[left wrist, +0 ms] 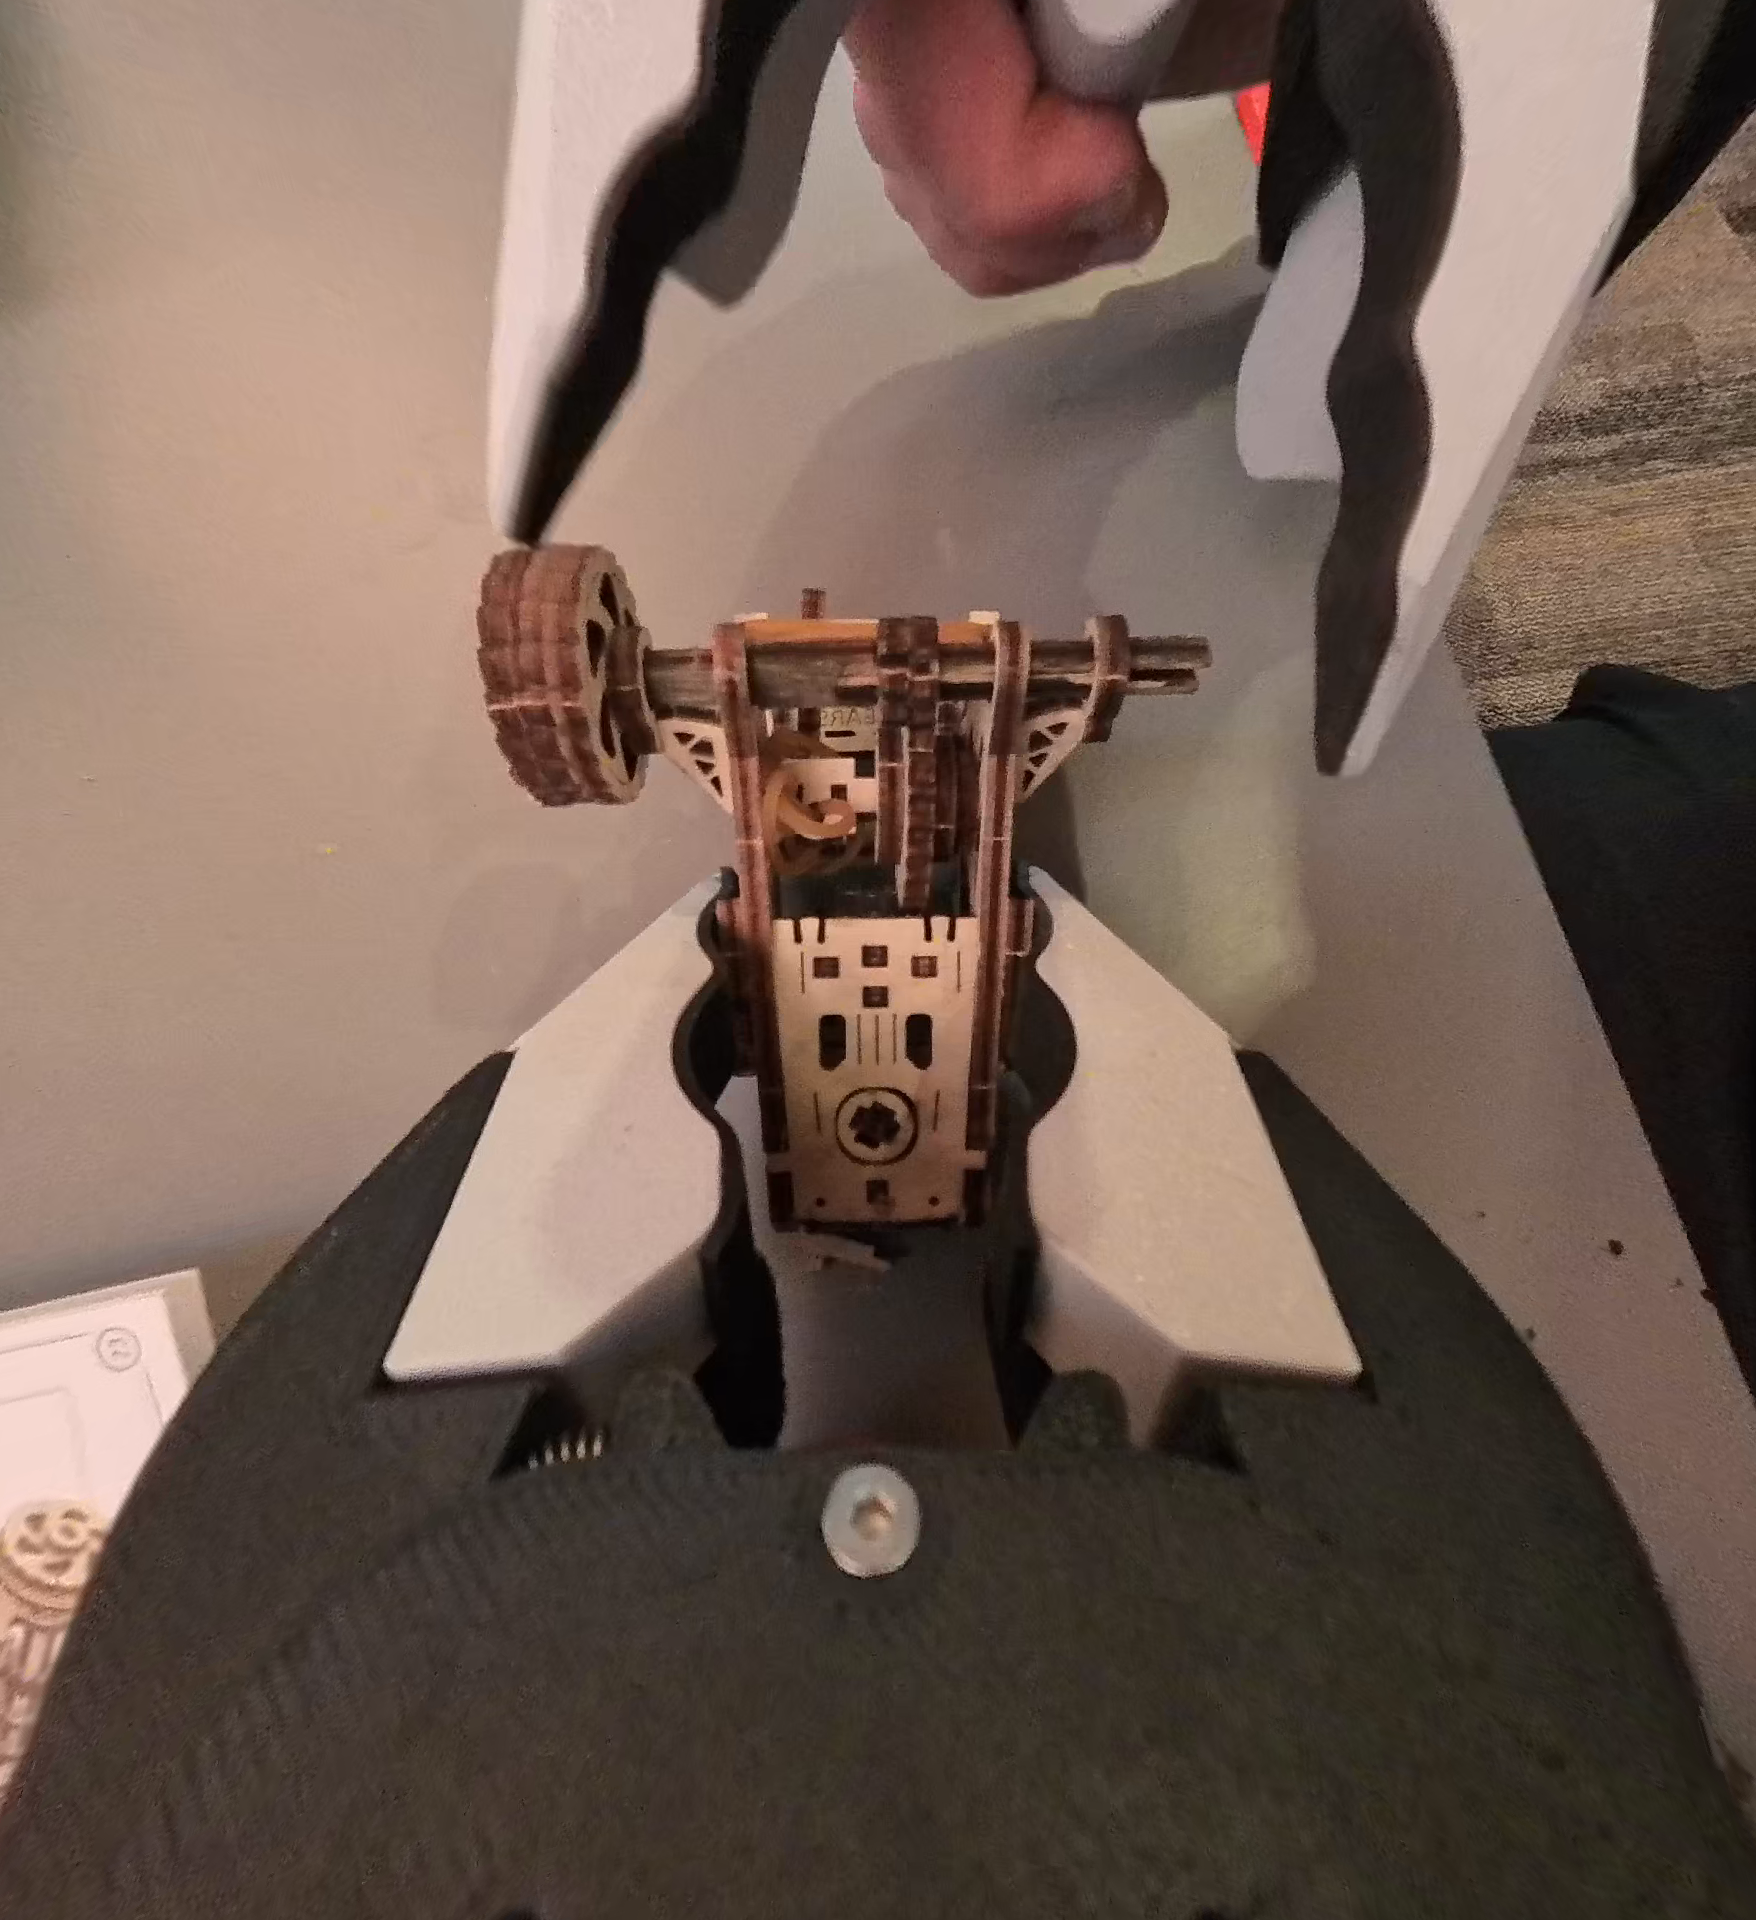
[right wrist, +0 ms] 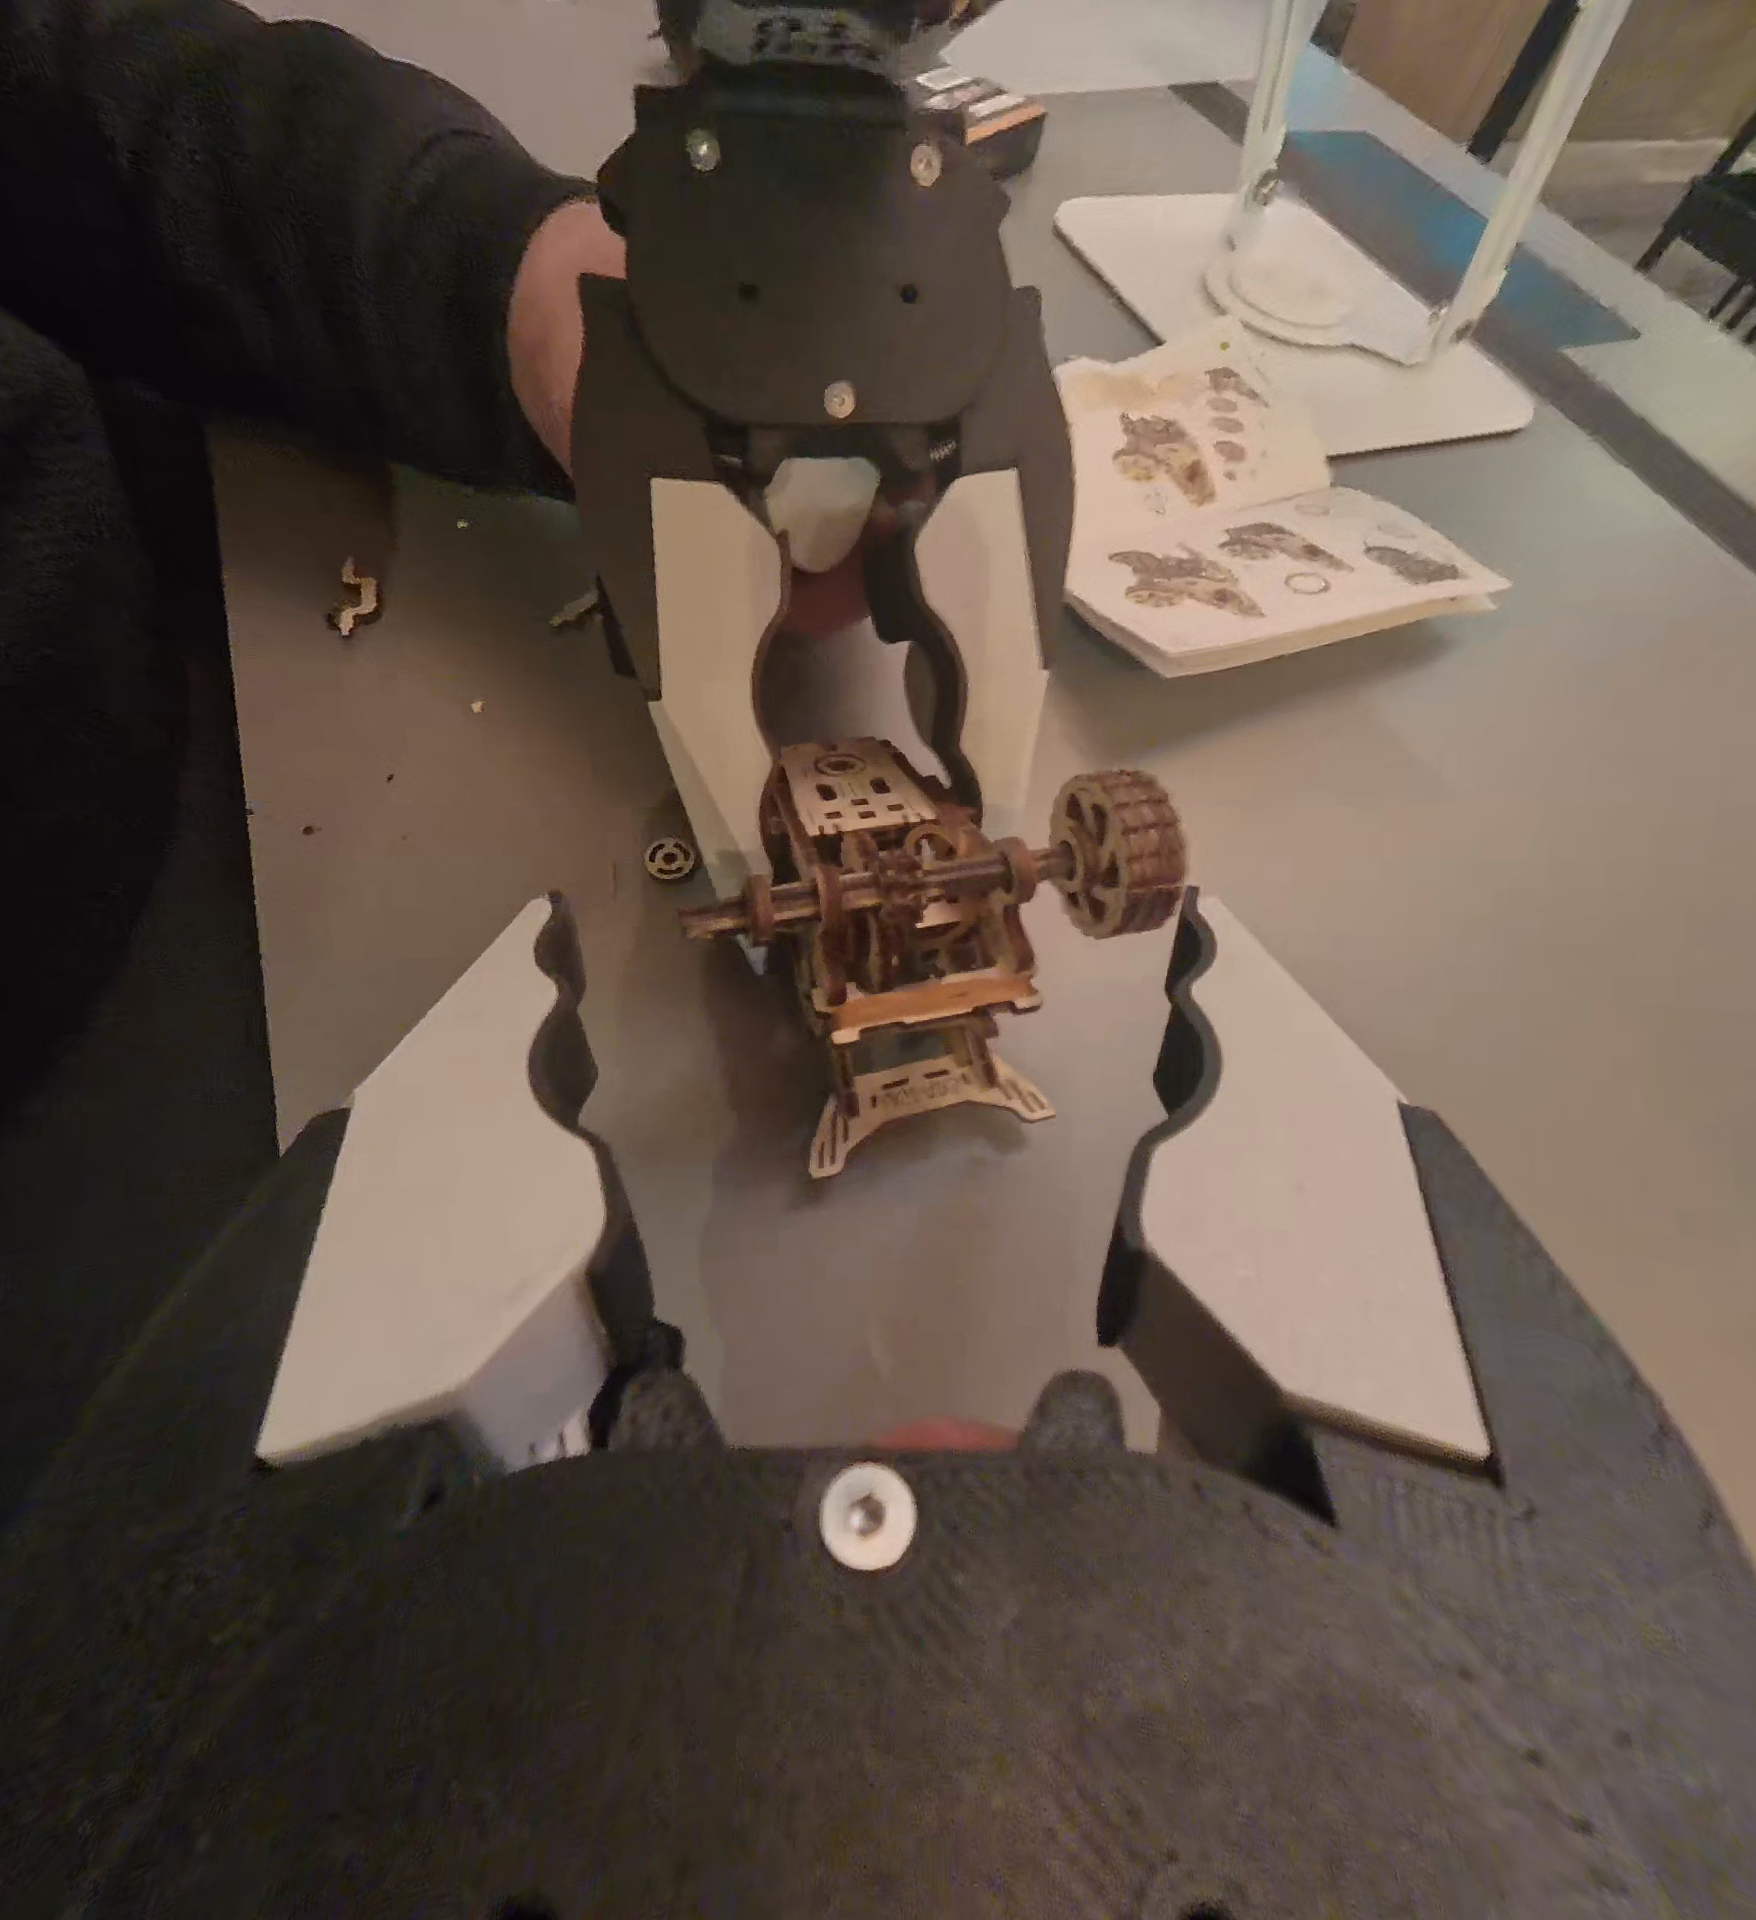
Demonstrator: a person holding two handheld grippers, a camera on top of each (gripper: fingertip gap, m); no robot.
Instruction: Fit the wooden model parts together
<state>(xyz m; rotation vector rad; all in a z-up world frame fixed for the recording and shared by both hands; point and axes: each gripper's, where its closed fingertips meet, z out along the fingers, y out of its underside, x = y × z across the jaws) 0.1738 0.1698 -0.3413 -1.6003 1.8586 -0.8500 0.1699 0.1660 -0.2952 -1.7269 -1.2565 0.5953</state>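
Note:
A wooden model car body [left wrist: 879,1060] is clamped between the fingers of my left gripper [left wrist: 874,894], nose pointing away. Its cross axle [left wrist: 936,665] carries one dark wooden wheel [left wrist: 557,691] on the left end; the right end is bare. My right gripper [left wrist: 931,644] comes in from the far side, open, with one fingertip touching the top of the wheel. In the right wrist view the model [right wrist: 884,935] sits between my open right gripper's [right wrist: 874,914] fingertips. The wheel [right wrist: 1118,868] is just beyond its right fingertip. The left gripper [right wrist: 843,831] holds the model's far end.
On the grey table [right wrist: 1373,987], a small wooden disc [right wrist: 668,859] and a wood scrap [right wrist: 354,597] lie left of the model. An open instruction booklet [right wrist: 1269,551] and a white stand base [right wrist: 1300,291] are at the right. A dark sleeve [right wrist: 126,312] fills the left side. Tip to tip, the grippers are about 5 cm apart. The wood scrap [right wrist: 354,597] lies around 15 cm away from my right fingertips.

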